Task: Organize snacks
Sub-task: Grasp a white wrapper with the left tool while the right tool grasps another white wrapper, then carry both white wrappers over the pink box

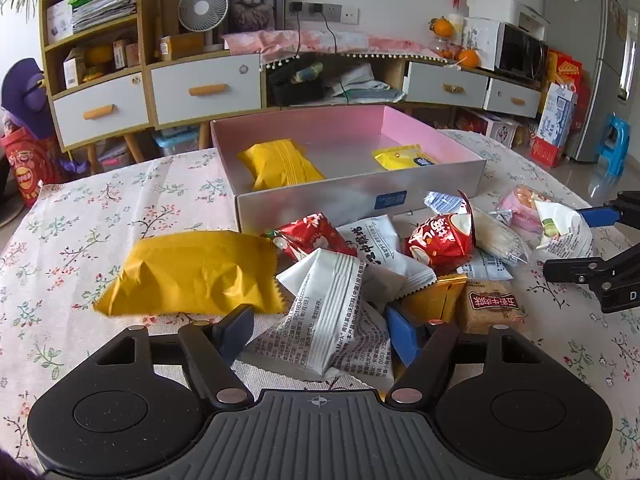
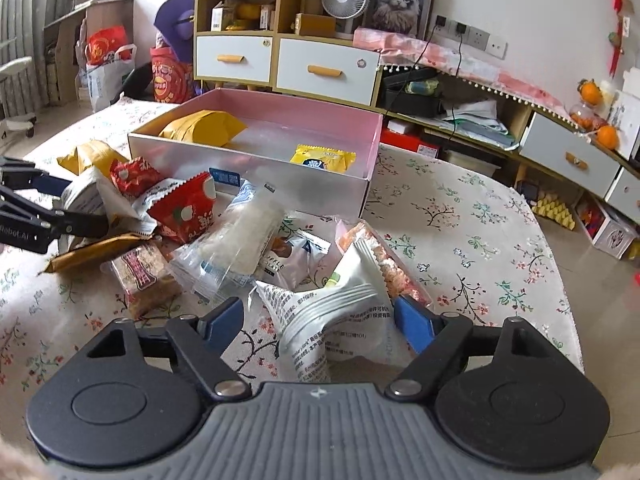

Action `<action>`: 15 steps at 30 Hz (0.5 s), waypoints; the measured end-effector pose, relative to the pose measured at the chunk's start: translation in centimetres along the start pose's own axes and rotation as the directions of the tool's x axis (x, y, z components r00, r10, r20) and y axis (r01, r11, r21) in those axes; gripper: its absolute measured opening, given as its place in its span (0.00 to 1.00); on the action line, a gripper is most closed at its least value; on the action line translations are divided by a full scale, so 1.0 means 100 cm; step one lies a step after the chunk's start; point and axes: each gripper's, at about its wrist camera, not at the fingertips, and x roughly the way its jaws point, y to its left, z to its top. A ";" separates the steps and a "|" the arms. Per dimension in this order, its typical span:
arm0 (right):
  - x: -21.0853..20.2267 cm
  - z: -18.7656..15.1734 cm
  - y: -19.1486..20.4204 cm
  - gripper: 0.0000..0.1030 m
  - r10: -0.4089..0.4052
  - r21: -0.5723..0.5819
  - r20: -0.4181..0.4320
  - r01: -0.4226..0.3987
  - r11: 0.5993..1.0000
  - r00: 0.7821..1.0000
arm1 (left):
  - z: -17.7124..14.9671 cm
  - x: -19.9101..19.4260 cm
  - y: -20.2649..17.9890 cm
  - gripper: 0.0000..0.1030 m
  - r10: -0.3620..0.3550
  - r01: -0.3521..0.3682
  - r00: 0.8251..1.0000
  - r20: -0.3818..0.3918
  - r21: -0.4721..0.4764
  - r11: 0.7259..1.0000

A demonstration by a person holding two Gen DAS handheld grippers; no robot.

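Observation:
A pile of wrapped snacks lies on the flowered tablecloth in front of a pink-lined box. The box holds a yellow packet and a small yellow packet. My left gripper is low over the pile's near side, open, with a white printed packet between its blue pads, which sit close to its edges. My right gripper straddles another white packet at the pile's right end. It is open, with a gap of cloth showing beside the left pad.
A large yellow packet lies left of the pile. Two red packets, a clear rice-cake pack and a brown square snack are in the heap. Cabinets and shelves stand behind the table. Bare cloth stretches to the right.

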 end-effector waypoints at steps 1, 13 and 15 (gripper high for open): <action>0.000 0.000 0.002 0.76 -0.007 -0.012 0.000 0.007 1.000 1.000 | 0.000 0.000 -0.001 0.69 0.003 -0.003 1.000 0.000 0.002 1.000; 0.002 0.002 0.006 0.51 -0.048 -0.059 -0.020 0.047 0.997 0.999 | 0.005 -0.004 -0.007 0.48 0.026 -0.026 1.000 -0.007 0.005 1.000; -0.001 0.003 0.006 0.50 -0.040 -0.058 -0.014 0.039 0.998 0.999 | 0.008 -0.006 -0.008 0.43 0.014 -0.014 1.000 -0.010 -0.011 1.000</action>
